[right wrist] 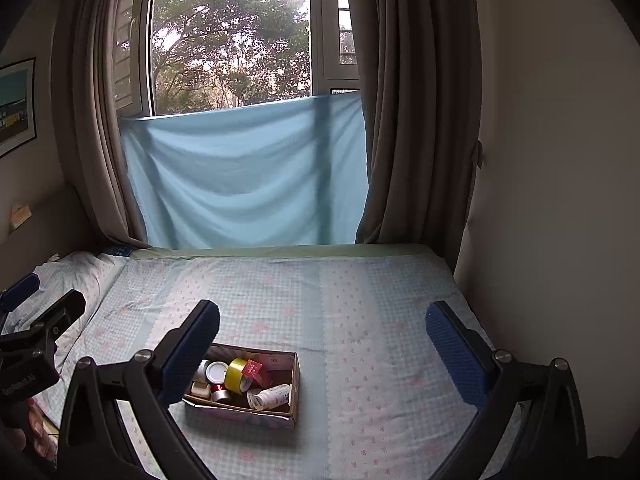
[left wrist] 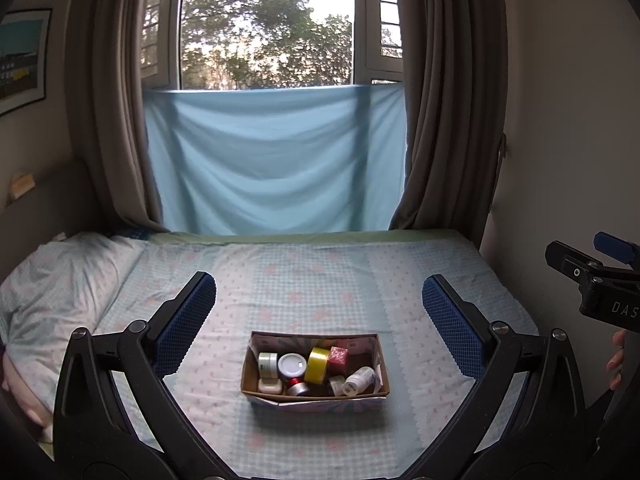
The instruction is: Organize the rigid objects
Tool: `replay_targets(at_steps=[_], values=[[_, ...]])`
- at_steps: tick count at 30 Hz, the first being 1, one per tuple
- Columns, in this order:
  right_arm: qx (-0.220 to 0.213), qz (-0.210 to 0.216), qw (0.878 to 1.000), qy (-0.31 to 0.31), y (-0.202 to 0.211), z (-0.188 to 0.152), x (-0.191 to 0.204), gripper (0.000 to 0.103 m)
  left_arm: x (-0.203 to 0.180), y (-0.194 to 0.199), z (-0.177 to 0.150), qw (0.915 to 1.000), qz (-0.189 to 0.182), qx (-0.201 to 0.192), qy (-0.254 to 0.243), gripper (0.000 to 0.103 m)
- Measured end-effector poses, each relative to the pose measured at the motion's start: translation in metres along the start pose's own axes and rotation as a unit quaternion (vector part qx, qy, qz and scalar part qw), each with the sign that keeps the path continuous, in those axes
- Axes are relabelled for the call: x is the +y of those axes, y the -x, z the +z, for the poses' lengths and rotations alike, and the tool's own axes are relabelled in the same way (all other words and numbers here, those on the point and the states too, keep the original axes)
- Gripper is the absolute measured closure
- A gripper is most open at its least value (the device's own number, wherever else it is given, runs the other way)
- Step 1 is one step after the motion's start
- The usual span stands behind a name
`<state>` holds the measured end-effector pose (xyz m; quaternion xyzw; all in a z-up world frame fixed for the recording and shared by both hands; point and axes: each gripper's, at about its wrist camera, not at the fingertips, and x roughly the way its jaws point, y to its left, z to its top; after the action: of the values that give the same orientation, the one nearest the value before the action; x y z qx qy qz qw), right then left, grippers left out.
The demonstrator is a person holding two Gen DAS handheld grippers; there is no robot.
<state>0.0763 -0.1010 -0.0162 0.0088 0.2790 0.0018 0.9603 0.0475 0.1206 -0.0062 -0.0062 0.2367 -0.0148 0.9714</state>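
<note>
A small cardboard box [left wrist: 382,372] lies on the bed, also in the right wrist view [right wrist: 297,380]. It holds a yellow tape roll [left wrist: 317,365], a white-lidded jar [left wrist: 292,365], a red cube [left wrist: 338,360], a white pill bottle [left wrist: 359,381], a silver and red spool [left wrist: 297,387] and other small jars. My left gripper [left wrist: 319,300] is open and empty, raised above and short of the box. My right gripper [right wrist: 322,328] is open and empty, to the right of the box. Its body shows at the left view's right edge [left wrist: 596,284].
The bed [left wrist: 420,280] has a light blue checked sheet. A pillow [left wrist: 52,280] lies at the left. A blue cloth [left wrist: 272,160] hangs under the window between brown curtains [left wrist: 452,120]. Walls bound the bed at right and left.
</note>
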Motion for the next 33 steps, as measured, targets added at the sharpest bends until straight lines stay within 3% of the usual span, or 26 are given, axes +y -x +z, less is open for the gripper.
replay_targets(at_steps=[33], values=[[0.001, 0.001, 1.000, 0.001, -0.0087, 0.0036, 0.0085, 0.000, 0.0025, -0.0059, 0.0061, 1.0000, 0.001, -0.008, -0.005, 0.000]])
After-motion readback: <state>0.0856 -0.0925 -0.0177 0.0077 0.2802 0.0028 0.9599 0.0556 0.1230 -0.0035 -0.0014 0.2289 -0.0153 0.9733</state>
